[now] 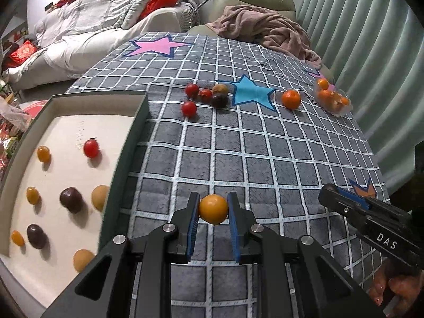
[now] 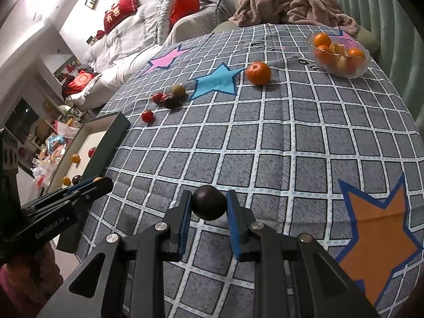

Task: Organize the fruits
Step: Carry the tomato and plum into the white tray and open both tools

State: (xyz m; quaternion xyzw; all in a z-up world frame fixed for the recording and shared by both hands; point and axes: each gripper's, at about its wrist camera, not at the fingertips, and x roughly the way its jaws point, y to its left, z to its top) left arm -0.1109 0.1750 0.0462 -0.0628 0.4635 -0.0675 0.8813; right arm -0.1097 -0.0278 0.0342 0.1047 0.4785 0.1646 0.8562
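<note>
Left wrist view: left gripper point(image 1: 212, 209) was clamped on a yellow-orange fruit point(image 1: 213, 208), blue pads pressing both sides, above the checked cloth point(image 1: 265, 145). Green-walled tray point(image 1: 127, 143) sat at 9 o'clock – it held a red tomato point(image 1: 91, 148), two dark plums, several yellow fruits. At 12 o'clock on the cloth: a loose cluster of red tomatoes point(image 1: 191, 90) plus a dark fruit point(image 1: 219, 100). Mandarin point(image 1: 291, 99) at 1 o'clock, glass bowl point(image 1: 341, 111) of oranges just beyond it.

Right wrist view: right gripper point(image 2: 208, 206) was closed on a dark plum point(image 2: 208, 205), held over the cloth. The left gripper showed at 9 o'clock beside the tray's wall – its pads hidden from here. Mandarin at 12 o'clock, bowl at 1 o'clock.
</note>
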